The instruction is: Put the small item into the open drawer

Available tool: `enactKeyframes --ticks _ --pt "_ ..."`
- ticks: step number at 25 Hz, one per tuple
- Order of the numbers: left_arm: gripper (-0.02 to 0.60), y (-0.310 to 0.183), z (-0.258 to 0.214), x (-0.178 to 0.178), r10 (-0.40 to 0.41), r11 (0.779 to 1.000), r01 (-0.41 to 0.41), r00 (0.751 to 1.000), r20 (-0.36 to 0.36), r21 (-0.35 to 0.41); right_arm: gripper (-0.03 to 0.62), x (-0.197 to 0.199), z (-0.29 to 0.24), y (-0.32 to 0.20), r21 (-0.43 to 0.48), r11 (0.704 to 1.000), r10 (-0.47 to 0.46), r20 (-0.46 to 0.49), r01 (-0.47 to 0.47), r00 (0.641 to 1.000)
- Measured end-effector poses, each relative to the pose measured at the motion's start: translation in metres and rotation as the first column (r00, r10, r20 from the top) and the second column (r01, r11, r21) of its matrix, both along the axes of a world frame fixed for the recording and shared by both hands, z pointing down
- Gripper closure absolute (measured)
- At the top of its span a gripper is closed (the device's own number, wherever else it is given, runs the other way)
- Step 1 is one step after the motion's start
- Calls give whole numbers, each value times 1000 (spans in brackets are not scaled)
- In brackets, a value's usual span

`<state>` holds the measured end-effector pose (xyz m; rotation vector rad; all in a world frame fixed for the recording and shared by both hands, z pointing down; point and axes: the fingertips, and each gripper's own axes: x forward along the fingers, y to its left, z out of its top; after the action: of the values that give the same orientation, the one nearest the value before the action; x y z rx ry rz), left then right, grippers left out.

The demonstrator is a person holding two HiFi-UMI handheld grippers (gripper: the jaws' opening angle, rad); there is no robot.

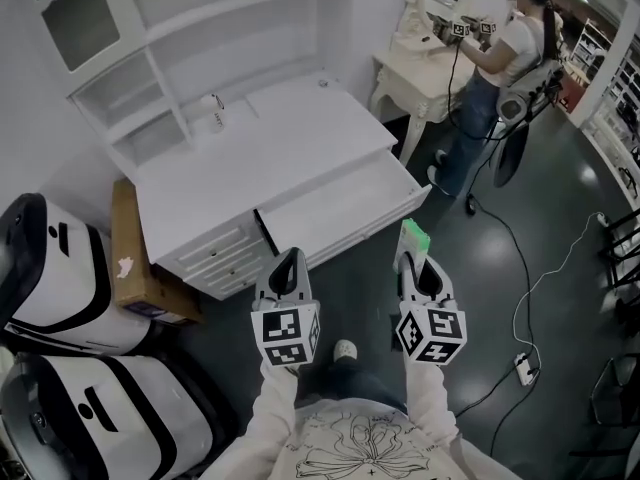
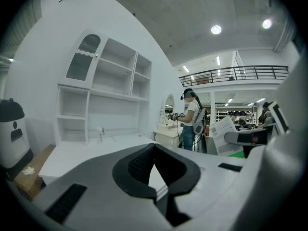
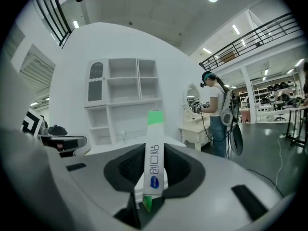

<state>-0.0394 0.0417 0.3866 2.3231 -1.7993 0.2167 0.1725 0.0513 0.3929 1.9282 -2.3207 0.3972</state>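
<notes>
A white desk (image 1: 250, 163) with a hutch stands ahead, and its wide drawer (image 1: 345, 213) is pulled open toward me. My right gripper (image 1: 413, 258) is shut on a slim white box with a green end (image 1: 415, 236), held just short of the drawer's front right corner. In the right gripper view the box (image 3: 154, 158) stands upright between the pads, green end up. To its left my left gripper (image 1: 291, 256) hangs before the drawer front with its jaws together and nothing in them. In its own view that gripper (image 2: 154, 148) faces the desk top.
A small bottle (image 1: 214, 105) stands on the desk near the hutch. A cardboard box (image 1: 128, 258) and two white-and-black machines (image 1: 60, 278) crowd the left. A person (image 1: 490, 58) works at a vanity table at the back right. Cables and a power strip (image 1: 524, 368) lie on the dark floor.
</notes>
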Motion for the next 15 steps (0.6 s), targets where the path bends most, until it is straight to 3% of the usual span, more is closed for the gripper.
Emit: enactKeyframes --ticks 6,15 --pt "579 -54 1 19 -41 999 41 999 8 -6 503 16 6 -64 -9 999 -51 18 52 999" --pt "580 -101 20 27 -76 996 77 997 26 -51 503 18 28 -121 -54 993 -98 44 101 994"
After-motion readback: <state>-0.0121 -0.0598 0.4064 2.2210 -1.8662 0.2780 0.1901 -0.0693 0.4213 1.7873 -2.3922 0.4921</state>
